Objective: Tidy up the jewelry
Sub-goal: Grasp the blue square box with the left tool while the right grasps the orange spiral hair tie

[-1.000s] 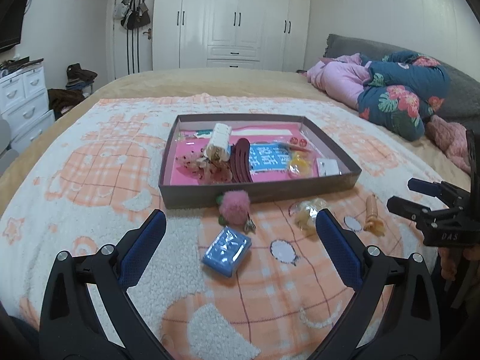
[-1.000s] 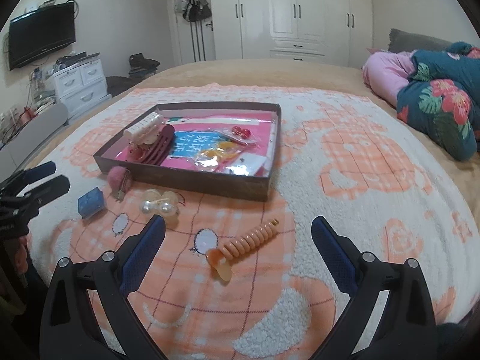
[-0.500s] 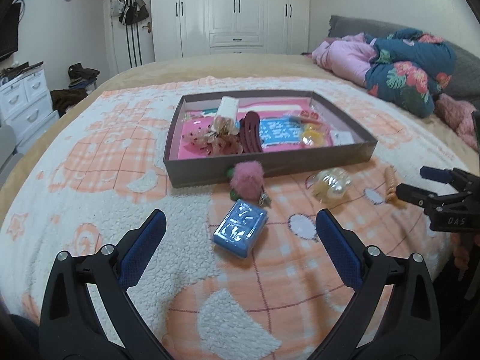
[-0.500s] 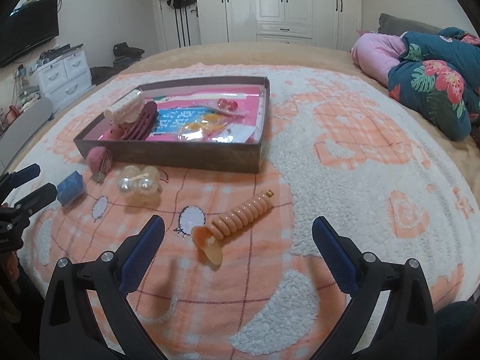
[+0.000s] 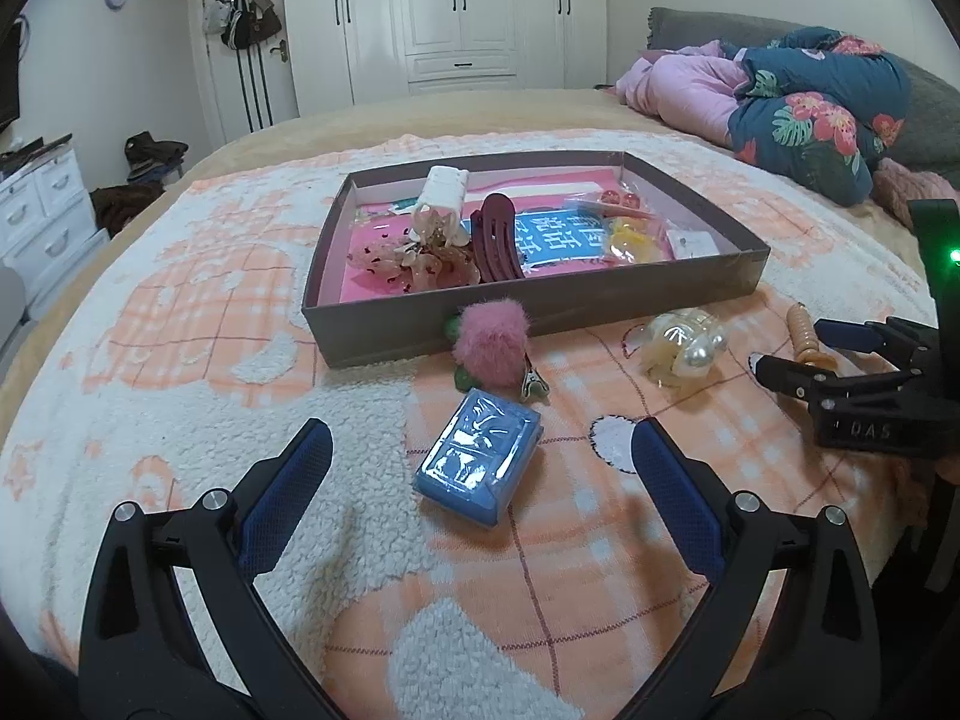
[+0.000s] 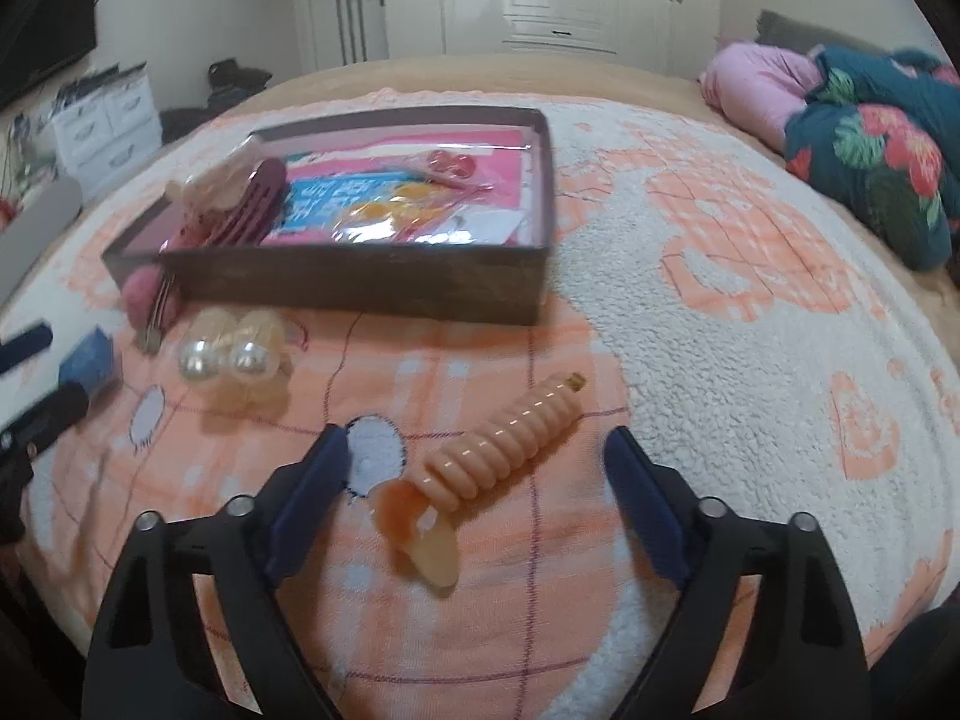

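My right gripper [image 6: 474,468] sits low over the peach spiral clip [image 6: 486,456], so the clip lies between my fingers. The jaws have just been closing in but stay spread and do not touch it yet. My left gripper [image 5: 480,468] is spread wide too, with the blue packet [image 5: 478,464] lying just past it. The box [image 5: 540,312] waits farther off on the blanket [image 5: 180,360], so things can go in. The right view is blurry, and the pink pom-pom [image 5: 492,348] hides its clip.

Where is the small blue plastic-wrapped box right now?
In the left wrist view the small blue plastic-wrapped box lies on the blanket, outside the brown tray, just before the pink pompom clip.
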